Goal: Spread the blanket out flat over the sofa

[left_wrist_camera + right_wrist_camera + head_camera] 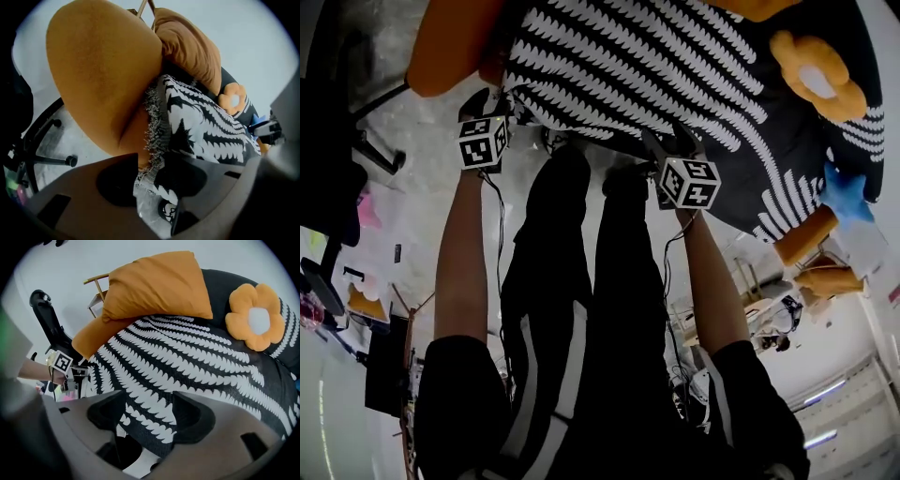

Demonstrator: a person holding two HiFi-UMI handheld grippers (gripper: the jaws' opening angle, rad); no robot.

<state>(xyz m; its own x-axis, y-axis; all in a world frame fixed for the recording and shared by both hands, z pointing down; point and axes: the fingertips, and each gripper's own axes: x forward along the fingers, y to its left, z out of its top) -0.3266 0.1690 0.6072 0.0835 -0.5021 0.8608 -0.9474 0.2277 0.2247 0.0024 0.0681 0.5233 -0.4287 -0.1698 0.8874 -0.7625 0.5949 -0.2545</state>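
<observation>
The blanket (656, 66) drapes over the sofa (225, 280), and I judge it soft, limp and light. My right claw (145, 423) pinches its hem. My left claw (150, 187) stands spread around the fringe (152, 126), the best hold.

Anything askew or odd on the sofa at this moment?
Yes: the blanket is not flat. Its fringed edge is bunched up against the sofa and hangs off the front, and the pillow overlaps its top.
</observation>
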